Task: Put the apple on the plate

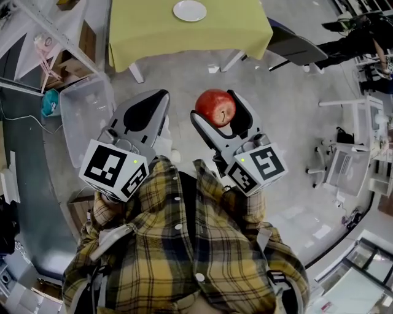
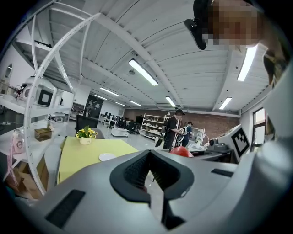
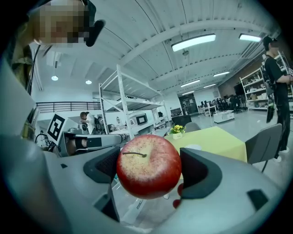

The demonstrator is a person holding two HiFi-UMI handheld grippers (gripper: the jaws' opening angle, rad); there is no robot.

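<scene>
**Apple in our right gripper, away from the plate**

We hold the left gripper (image 1: pixel 161 98) with its jaws closed together on nothing. Ahead, the white plate (image 1: pixel 190 10) sits on the yellow table (image 1: pixel 153 30). Our right gripper (image 1: pixel 215 105) has its jaws clamped on the red apple (image 3: pixel 149 165), stem up, above the floor and well apart from the table.

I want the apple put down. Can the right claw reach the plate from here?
Probably not yet. The right claw holds the apple well short of the yellow table, and the plate sits far off on it. Nothing blocks the way, so stepping closer should do.
</scene>
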